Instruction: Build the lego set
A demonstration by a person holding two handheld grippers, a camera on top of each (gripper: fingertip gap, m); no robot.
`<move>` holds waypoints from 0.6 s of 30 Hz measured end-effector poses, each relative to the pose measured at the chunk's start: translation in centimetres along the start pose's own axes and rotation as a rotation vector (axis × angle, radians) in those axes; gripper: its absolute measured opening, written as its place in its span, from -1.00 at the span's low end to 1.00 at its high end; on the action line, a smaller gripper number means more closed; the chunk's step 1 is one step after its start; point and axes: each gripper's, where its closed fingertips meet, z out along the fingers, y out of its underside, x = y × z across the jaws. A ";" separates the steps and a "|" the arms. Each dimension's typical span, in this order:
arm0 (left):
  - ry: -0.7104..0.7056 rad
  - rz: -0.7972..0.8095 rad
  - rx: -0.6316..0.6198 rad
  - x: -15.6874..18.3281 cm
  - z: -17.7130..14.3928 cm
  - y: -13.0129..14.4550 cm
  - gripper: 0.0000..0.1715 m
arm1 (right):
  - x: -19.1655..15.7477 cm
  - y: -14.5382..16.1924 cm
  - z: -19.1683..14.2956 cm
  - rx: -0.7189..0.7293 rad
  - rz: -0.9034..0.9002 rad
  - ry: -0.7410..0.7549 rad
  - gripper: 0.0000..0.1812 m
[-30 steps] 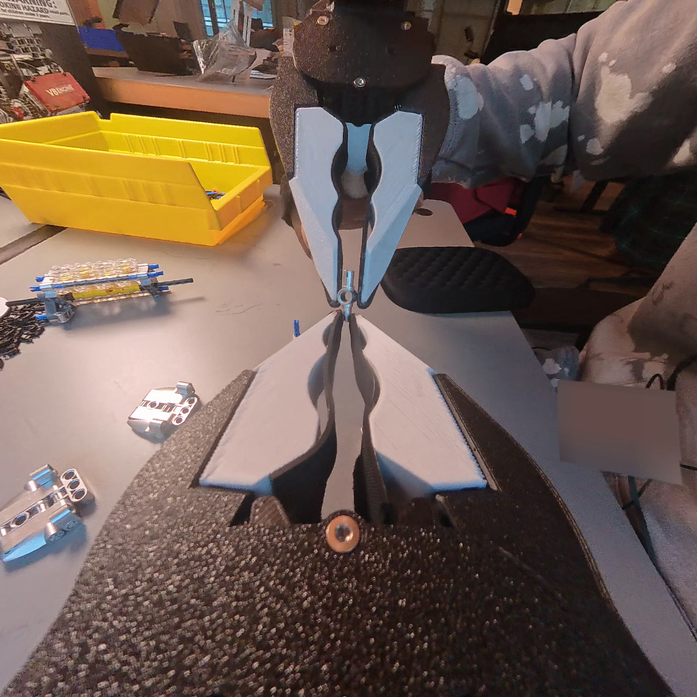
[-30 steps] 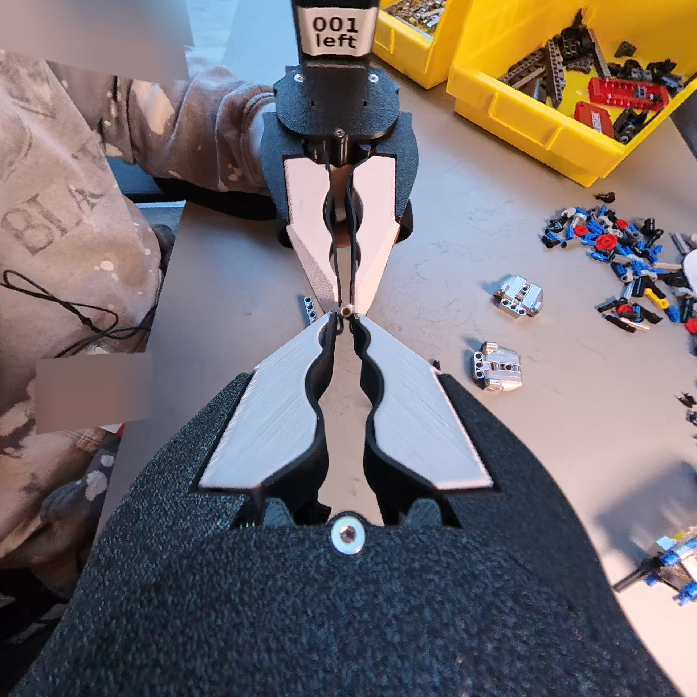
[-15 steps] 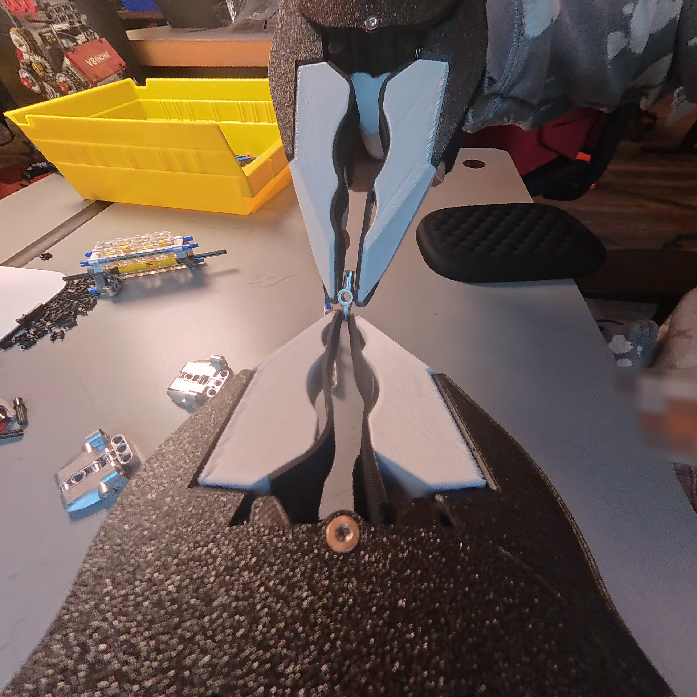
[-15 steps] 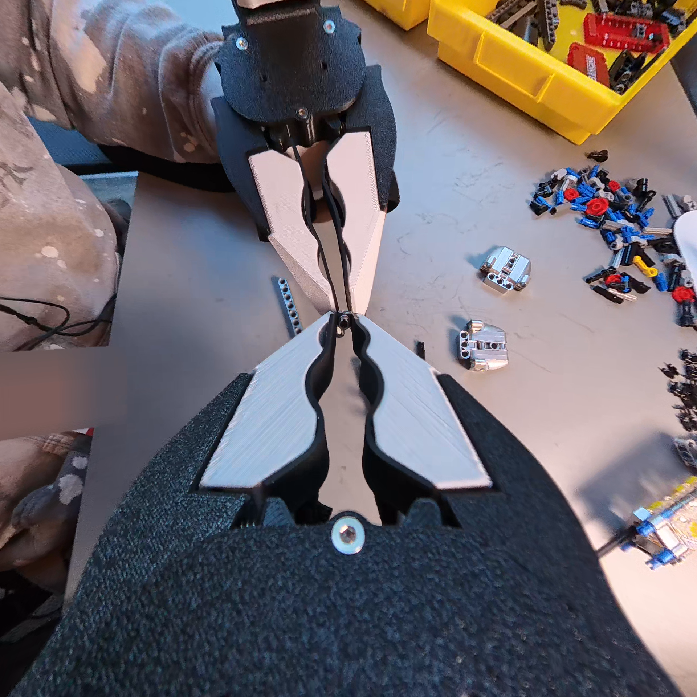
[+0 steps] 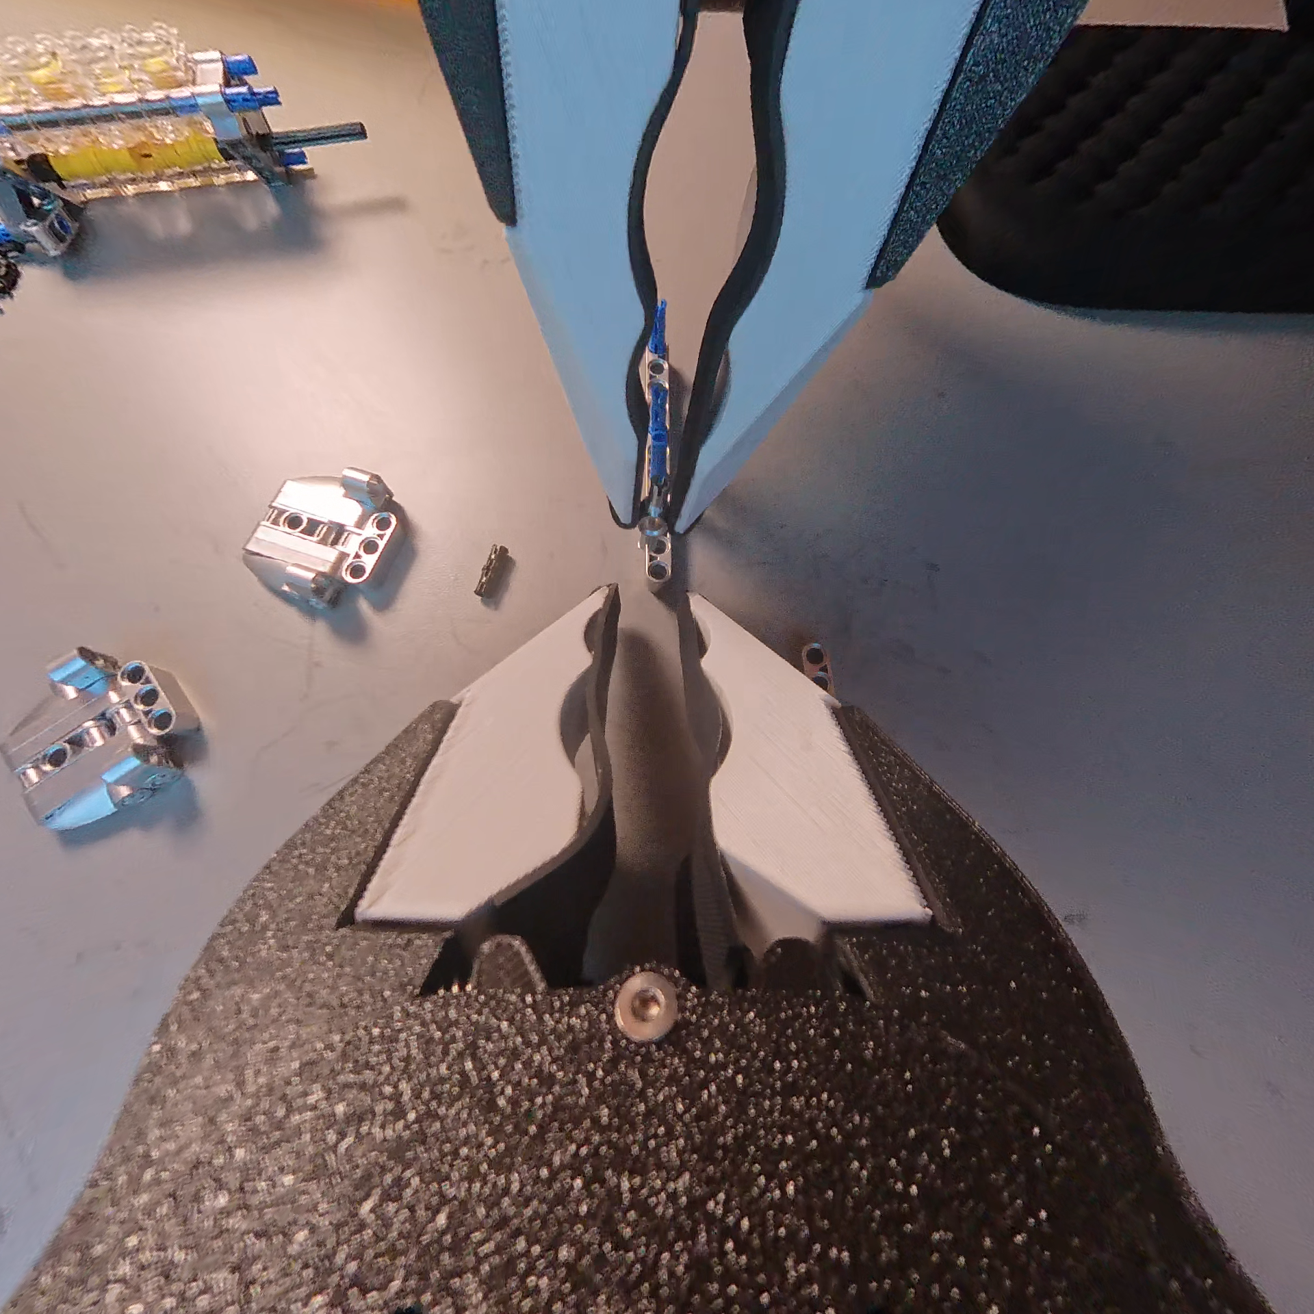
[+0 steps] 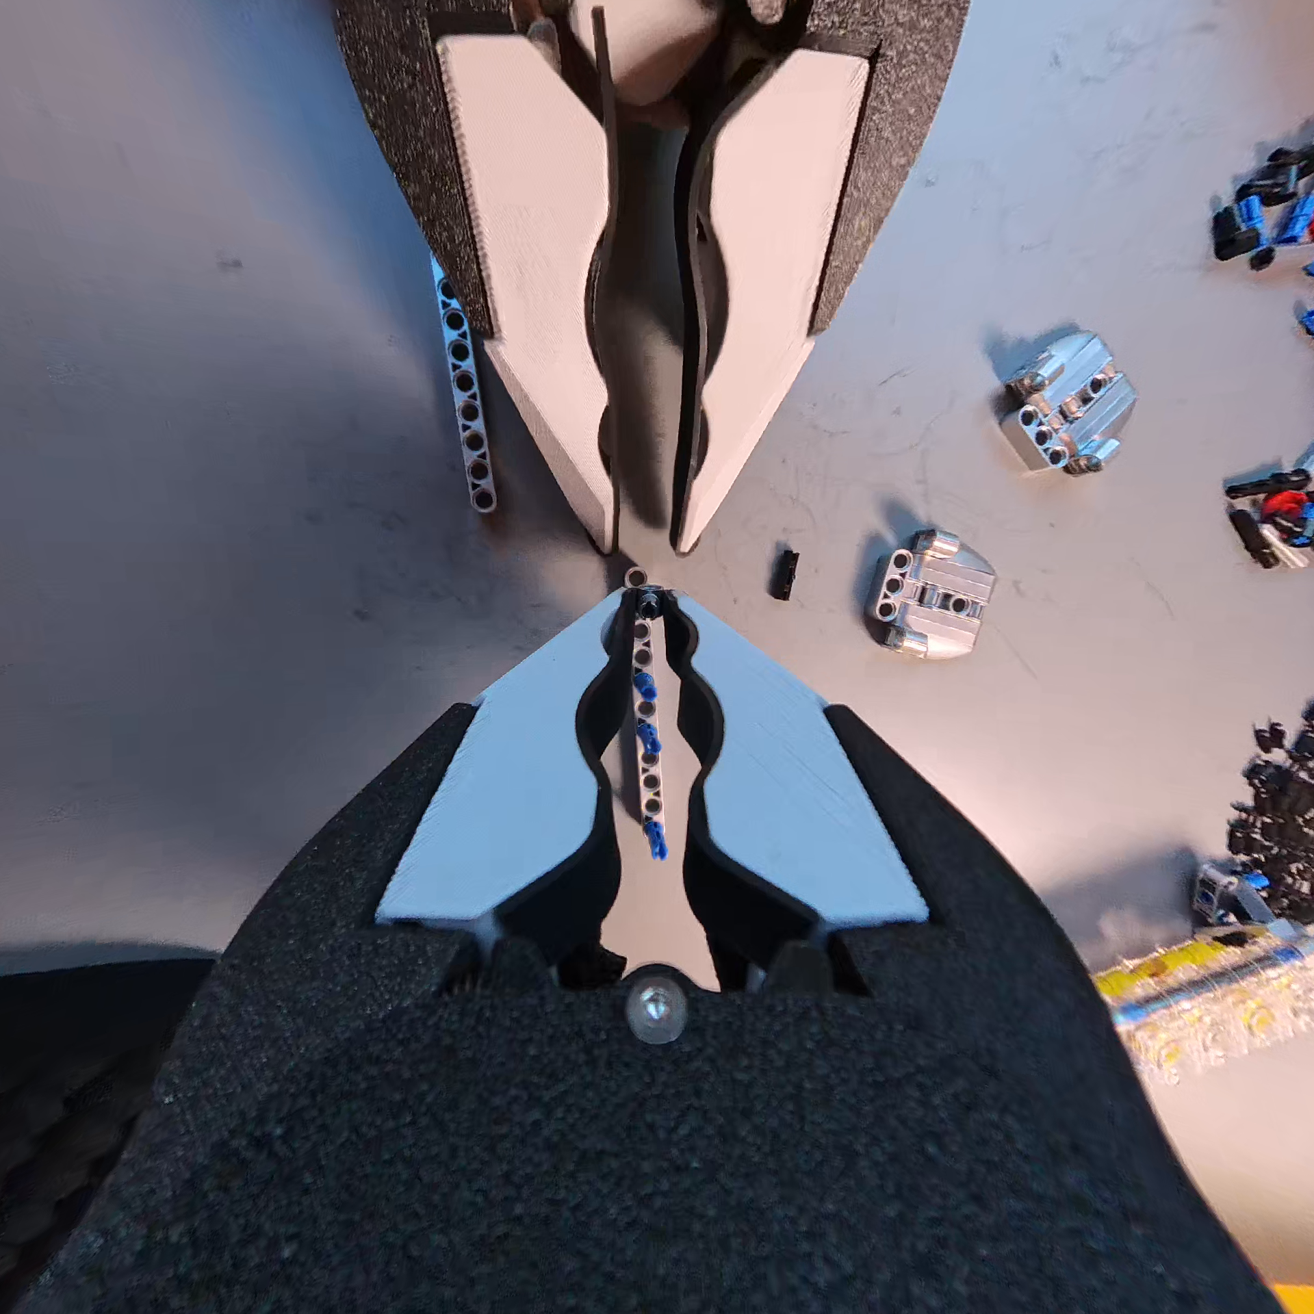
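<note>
My right gripper (image 6: 648, 594) is shut on a thin grey holed beam (image 6: 645, 711) with three blue pins in it. The beam lies lengthways between the fingers and its end sticks out just past the tips, low over the grey table (image 6: 213, 640). My left gripper (image 5: 650, 594) faces it tip to tip, with its jaws a little apart and empty. The beam's free end (image 5: 658, 562) sits just in front of the left tips. In the left wrist view the right gripper (image 5: 650, 522) comes in from the top. In the right wrist view the left gripper (image 6: 643, 551) comes in from the top.
A second grey holed beam (image 6: 466, 398) lies beside the left gripper. Two shiny silver blocks (image 5: 323, 537) (image 5: 92, 739) and a short black pin (image 5: 493, 569) lie to the left. A yellow and clear assembly (image 5: 128, 121), piles of small parts (image 6: 1273, 213) and a black armrest pad (image 5: 1138, 163) surround them. The tips of both grippers are at nearly the same place.
Both grippers have come down close to the table. My left gripper has opened and let go of the beam end. My right gripper still holds the beam.
</note>
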 end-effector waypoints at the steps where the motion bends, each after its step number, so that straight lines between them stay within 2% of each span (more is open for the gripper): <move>1: 0.000 0.002 -0.008 0.0 0.2 0.0 -0.83 | -0.1 -0.1 0.1 0.003 0.003 -0.011 -0.94; 7: 0.000 0.013 -0.027 0.3 1.0 -0.1 -0.94 | -0.5 0.0 0.8 -0.029 -0.001 -0.047 -0.94; 18: -0.013 0.014 -0.027 0.3 1.0 0.0 -0.94 | -0.5 -0.1 0.9 -0.121 -0.025 -0.085 -0.94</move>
